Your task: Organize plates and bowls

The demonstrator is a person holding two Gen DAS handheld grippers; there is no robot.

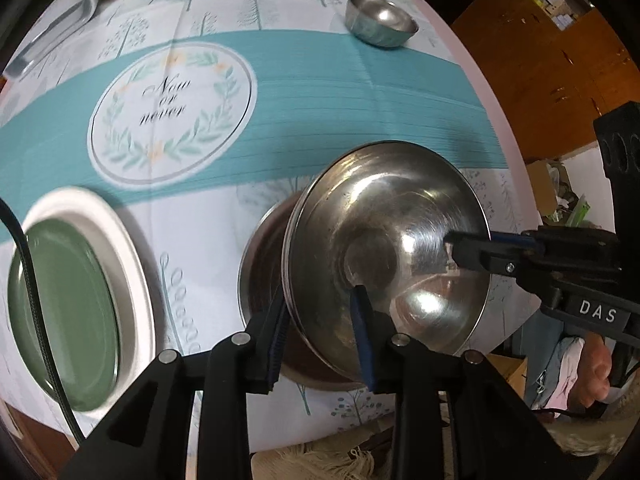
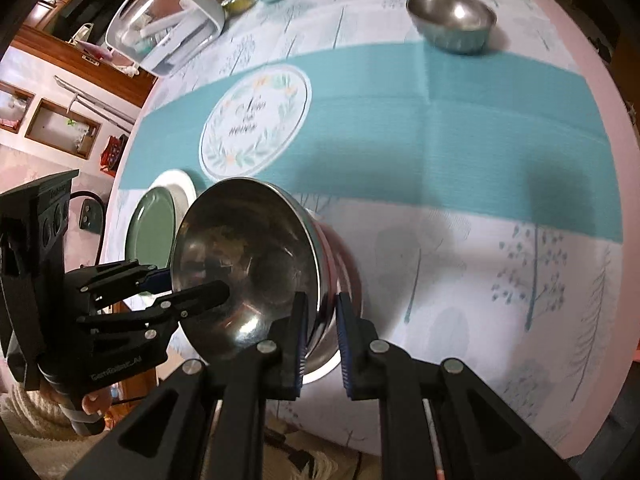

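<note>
a: bowl [image 1: 400, 240] tilted, half nested in lower bowl [image 1: 260, 280], near edge of table [image 1: 400, 100]. left gripper [image 1: 320, 340] loose astride one rim, pads not pinching. right gripper [image 2: 322, 340] clamped on opposite rim.

b: then ease the right side down slowly, centre over lower bowl, let go only once seated. slippery steel, so no dropping.

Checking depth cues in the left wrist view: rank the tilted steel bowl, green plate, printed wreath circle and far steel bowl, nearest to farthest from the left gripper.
1. Tilted steel bowl: its rim sits between the fingers of the left gripper.
2. Green plate: left, on a white plate.
3. Wreath circle: centre of the tablecloth.
4. Far steel bowl: upper right, near the table's far edge.
</note>
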